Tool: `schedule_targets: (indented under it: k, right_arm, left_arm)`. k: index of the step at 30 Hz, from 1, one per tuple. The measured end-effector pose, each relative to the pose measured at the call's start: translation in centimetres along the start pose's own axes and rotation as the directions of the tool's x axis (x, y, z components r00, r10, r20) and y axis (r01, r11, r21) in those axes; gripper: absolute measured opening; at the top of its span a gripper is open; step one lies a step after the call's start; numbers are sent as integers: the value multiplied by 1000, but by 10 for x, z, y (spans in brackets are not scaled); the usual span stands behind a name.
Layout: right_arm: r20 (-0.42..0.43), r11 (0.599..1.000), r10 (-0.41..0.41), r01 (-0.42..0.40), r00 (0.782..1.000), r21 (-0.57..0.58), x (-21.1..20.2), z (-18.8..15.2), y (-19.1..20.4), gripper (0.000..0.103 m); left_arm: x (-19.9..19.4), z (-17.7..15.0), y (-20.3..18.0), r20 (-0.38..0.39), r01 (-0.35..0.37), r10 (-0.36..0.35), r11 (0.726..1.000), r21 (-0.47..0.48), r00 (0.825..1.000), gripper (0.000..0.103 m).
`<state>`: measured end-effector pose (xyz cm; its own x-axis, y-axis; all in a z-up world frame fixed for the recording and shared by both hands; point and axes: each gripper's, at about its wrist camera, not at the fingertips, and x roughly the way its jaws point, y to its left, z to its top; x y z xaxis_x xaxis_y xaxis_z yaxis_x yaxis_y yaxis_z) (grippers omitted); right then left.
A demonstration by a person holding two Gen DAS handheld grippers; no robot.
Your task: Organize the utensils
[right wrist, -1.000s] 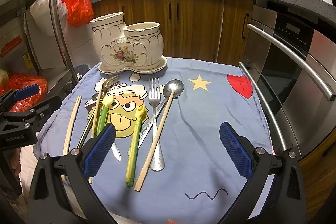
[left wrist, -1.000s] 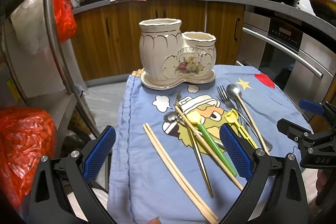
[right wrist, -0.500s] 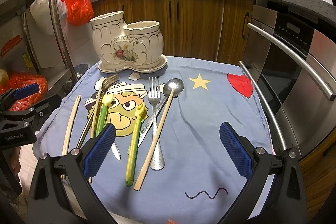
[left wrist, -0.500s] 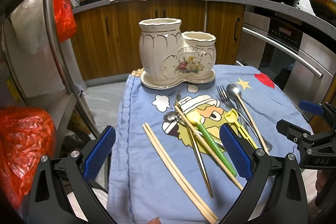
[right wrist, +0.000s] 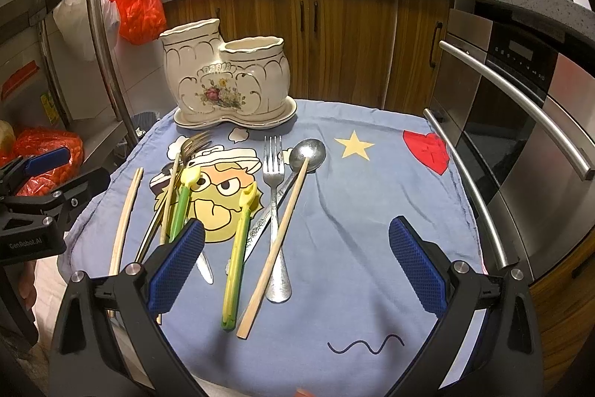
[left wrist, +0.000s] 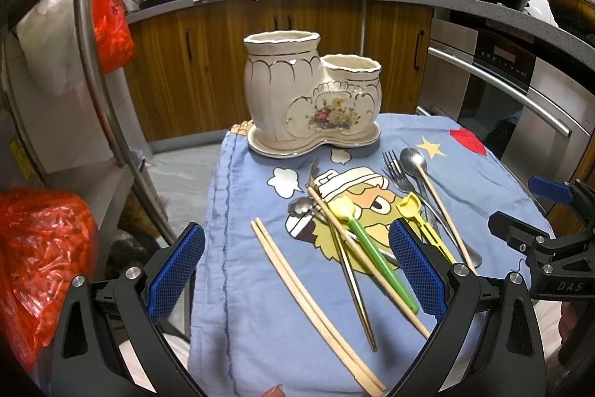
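A cream ceramic utensil holder (left wrist: 310, 95) (right wrist: 227, 82) with two cups stands empty at the far side of the blue cartoon cloth (left wrist: 245, 285) (right wrist: 353, 218). Utensils lie loose on the cloth: a pair of wooden chopsticks (left wrist: 308, 304), a green-handled utensil (left wrist: 375, 259) (right wrist: 180, 207), a yellow-handled one (left wrist: 424, 226) (right wrist: 238, 255), a steel fork (right wrist: 275, 211), a steel spoon (right wrist: 306, 153) and a single chopstick (right wrist: 279, 240). My left gripper (left wrist: 295, 270) hovers open over the near left of the cloth. My right gripper (right wrist: 297, 266) hovers open over the near edge, holding nothing.
A metal shelf rack (left wrist: 100, 69) with red bags (left wrist: 33, 248) stands left of the table. An oven with a steel handle (right wrist: 513, 103) lies close on the right. Wooden cabinets (left wrist: 223, 62) and a cluttered counter run behind.
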<state>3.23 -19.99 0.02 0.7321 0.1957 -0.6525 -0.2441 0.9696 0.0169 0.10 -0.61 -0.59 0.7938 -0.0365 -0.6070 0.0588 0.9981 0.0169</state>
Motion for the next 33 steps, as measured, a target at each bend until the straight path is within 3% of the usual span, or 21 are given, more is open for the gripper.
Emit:
schedule_targets:
  k: [33]
  right_arm:
    - [-35, 999, 9, -11, 999, -40, 19, -1, -3, 98]
  left_arm:
    - [10, -3, 5, -23, 14, -14, 1000, 4, 1000, 98]
